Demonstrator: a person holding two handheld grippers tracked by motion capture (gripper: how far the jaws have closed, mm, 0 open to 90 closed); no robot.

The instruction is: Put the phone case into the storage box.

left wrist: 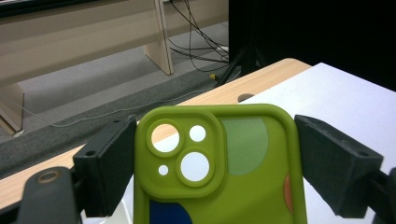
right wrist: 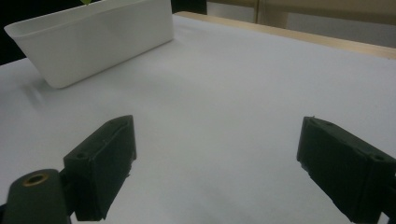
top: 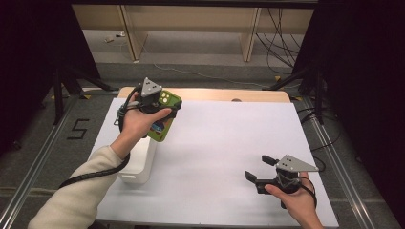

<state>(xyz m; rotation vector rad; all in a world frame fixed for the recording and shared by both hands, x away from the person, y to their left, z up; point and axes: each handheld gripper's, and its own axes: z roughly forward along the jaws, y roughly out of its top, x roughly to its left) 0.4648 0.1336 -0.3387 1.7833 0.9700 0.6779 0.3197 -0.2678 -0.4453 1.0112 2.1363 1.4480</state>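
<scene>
Your tabletop (top: 224,157), a white sheet with a strip of pale wood showing along its far edge, spreads between two dark side panels. On its left part, near your left forearm, sits a white bin (top: 140,164), long and open-topped; in the right gripper view it lies off to the upper left (right wrist: 93,42), well apart from that claw.

Your left claw (top: 165,107) hangs above the tabletop's far left corner, beyond the bin, and it is clamped on a green phone case (top: 164,119). In the left gripper view the case (left wrist: 219,177) stands upright between the two black jaws, each jaw pressing one long edge, its back facing the camera. You can see the raised camera block with two large and two small round holes at the case's upper left, a paler green patch to the right of it, a dark blue shape low down and an orange mark at the right edge. Whether the case's lower end touches the bin is hard to judge from above; it seems to hang clear.

Your right claw (top: 260,171) rests low over the near right part of the tabletop, its jaws spread wide with nothing but white surface between them (right wrist: 215,172).
</scene>
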